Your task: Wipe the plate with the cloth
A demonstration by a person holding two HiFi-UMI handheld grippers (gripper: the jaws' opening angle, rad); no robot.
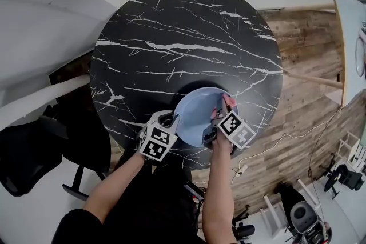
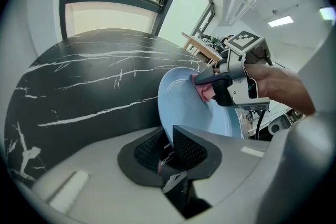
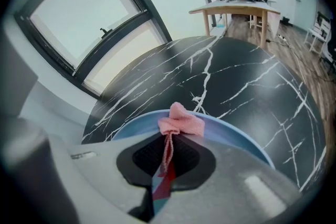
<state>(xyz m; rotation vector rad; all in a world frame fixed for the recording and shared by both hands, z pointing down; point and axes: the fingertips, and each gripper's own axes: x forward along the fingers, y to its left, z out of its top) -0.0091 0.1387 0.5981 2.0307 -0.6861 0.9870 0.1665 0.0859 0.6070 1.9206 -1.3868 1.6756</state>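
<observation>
Partly covered plate, cloth mostly pinched

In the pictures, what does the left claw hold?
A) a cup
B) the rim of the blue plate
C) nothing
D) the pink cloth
B: the left claw is closed on the rim of the plate, and the cloth sits in the right claw.
</observation>
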